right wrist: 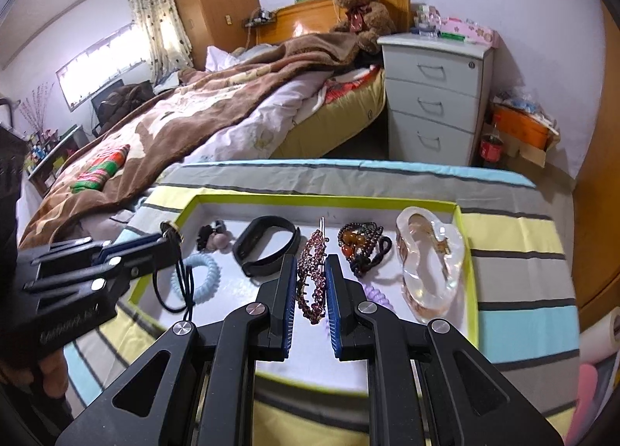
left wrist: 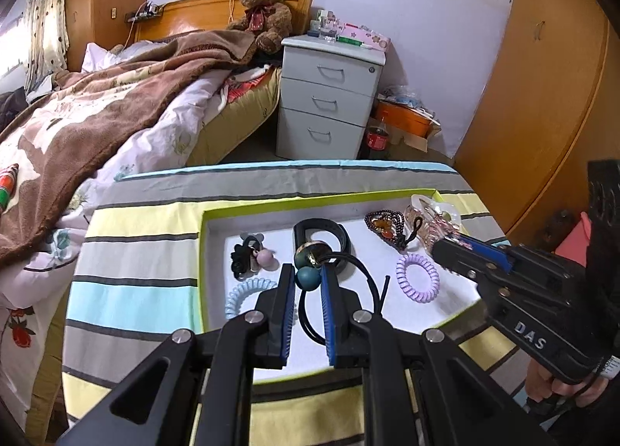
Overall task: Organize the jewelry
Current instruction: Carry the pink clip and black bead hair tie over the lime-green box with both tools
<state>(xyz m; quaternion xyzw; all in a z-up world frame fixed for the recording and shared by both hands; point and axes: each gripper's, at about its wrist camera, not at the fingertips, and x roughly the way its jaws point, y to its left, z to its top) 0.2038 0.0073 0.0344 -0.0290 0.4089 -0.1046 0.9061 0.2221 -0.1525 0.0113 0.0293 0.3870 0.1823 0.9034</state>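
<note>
Two grips at once: through the left wrist, my left gripper (left wrist: 306, 275) pinches the black hair tie (left wrist: 341, 291) by its teal bead above the tray (left wrist: 387, 275); I should lower it clear of the purple coil tie (left wrist: 417, 278). Through the right wrist, my right gripper (right wrist: 309, 275) clamps the rhinestone hair clip (right wrist: 312, 275), raised beside the black band (right wrist: 267, 244) and beaded bracelet (right wrist: 362, 246).
</note>
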